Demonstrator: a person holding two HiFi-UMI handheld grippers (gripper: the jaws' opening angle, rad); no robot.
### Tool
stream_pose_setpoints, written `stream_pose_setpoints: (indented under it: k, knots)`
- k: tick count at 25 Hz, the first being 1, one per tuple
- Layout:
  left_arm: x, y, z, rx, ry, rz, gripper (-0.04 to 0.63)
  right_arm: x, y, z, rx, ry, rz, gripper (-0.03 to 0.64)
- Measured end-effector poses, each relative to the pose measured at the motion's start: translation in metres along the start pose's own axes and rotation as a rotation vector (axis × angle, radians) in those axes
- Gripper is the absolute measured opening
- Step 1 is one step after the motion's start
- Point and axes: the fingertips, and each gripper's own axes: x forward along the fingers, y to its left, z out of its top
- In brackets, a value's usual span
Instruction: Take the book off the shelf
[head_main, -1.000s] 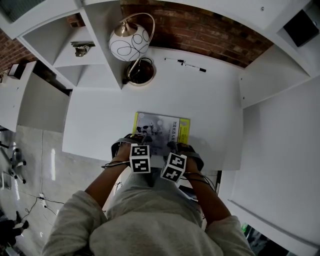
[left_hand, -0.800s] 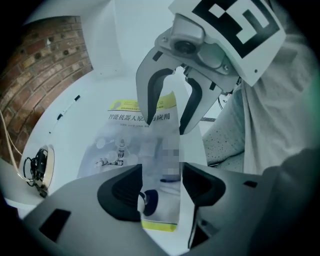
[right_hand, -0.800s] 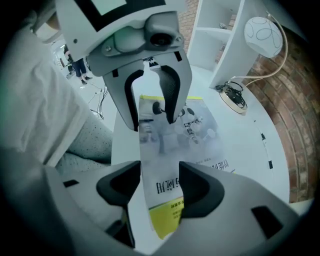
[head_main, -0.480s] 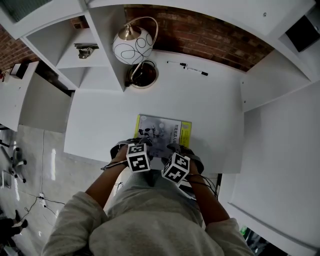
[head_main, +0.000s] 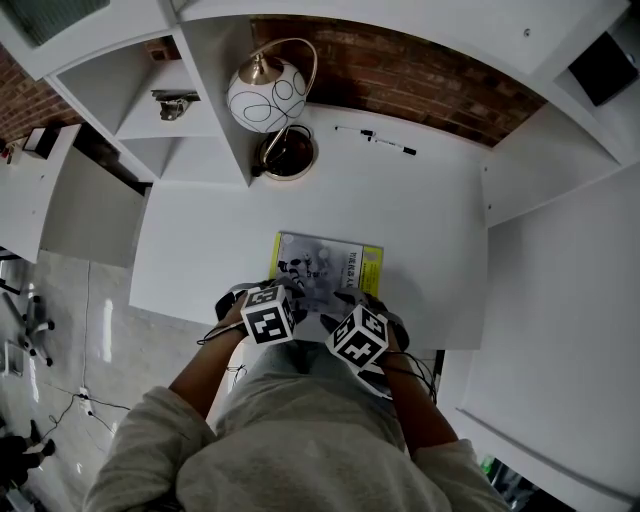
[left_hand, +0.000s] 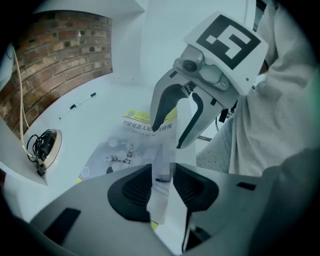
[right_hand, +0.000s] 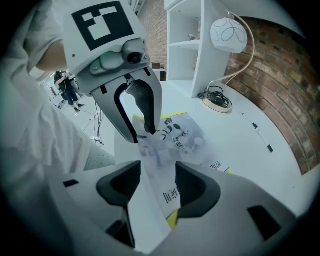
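the book (head_main: 325, 262) lies flat on the white tabletop (head_main: 420, 220), cover up, close to the near edge and right in front of the person. its cover is pale grey with small dark figures, and a yellow band runs along its right side. it is well apart from the white shelf (head_main: 170, 120) at the far left.

both grippers hang over the book's near edge, side by side and pointing steeply down. the left gripper (left_hand: 162, 185) has just been closing its jaws. they now stand about half apart and clasp nothing, and the book only shows through the narrow gap, lying on the tabletop below. the right gripper (right_hand: 157, 187) is released, its jaws wide apart. the book's printed cover and yellow edge show in the gap, but the pads do not press on it.

a lamp (head_main: 265, 95) with a round white patterned shade stands at the far left of the tabletop, just beside the shelf's side wall, with a cable coiled on its base. two marker pens (head_main: 375, 138) lie near the brick wall (head_main: 400, 70) at the far edge.
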Motion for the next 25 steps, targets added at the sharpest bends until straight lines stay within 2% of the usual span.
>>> stream_pose_setpoints:
  k: [9, 12, 19, 25]
  knots:
    - [-0.014, -0.002, 0.012, 0.009, -0.023, 0.006, 0.132, -0.018, -0.002, 0.010, 0.021, -0.040, -0.016, 0.229]
    - [-0.017, 0.003, 0.016, 0.004, -0.041, 0.036, 0.132, -0.021, -0.005, 0.012, 0.031, -0.053, -0.032, 0.229]
    - [-0.030, 0.028, 0.036, -0.060, -0.130, 0.207, 0.076, -0.035, -0.034, 0.025, 0.171, -0.153, -0.164, 0.225]
    - [-0.055, 0.048, 0.062, -0.142, -0.270, 0.367, 0.025, -0.062, -0.057, 0.042, 0.223, -0.264, -0.301, 0.185]
